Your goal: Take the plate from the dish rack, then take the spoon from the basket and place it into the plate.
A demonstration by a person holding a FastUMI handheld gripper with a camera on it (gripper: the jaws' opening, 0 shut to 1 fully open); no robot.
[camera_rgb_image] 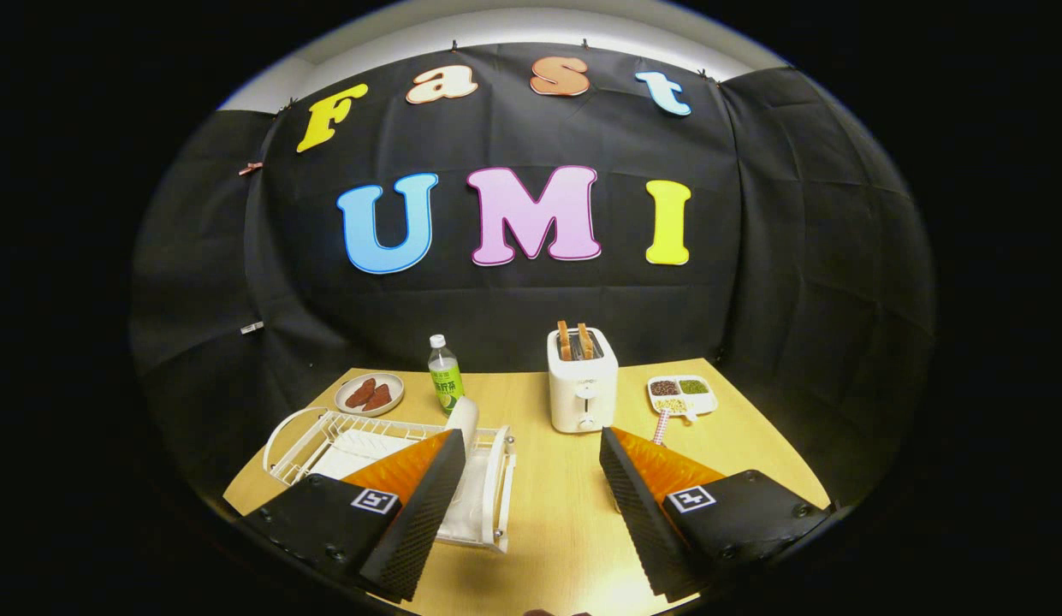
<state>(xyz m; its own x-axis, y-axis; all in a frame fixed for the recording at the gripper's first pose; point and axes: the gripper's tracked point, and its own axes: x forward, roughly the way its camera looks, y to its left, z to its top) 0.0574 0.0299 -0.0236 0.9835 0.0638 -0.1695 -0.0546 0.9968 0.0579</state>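
My gripper (531, 436) is open, its fingers wide apart over the wooden table (548, 513) with nothing between them. The white wire dish rack (304, 436) stands on the table's left side, partly hidden behind the left finger (419, 505). A white plate (463, 417) appears to stand on edge in the rack, just beyond the left fingertip. A utensil with a red-and-white chequered handle (662, 425), possibly the spoon, lies just ahead of the right finger (633, 505); its head is hard to make out.
A white toaster (582, 389) with two slices stands ahead between the fingers. A green-labelled bottle (445, 376) and a small plate of reddish food (369, 394) sit behind the rack. A divided white dish of grains (683, 395) lies at the far right.
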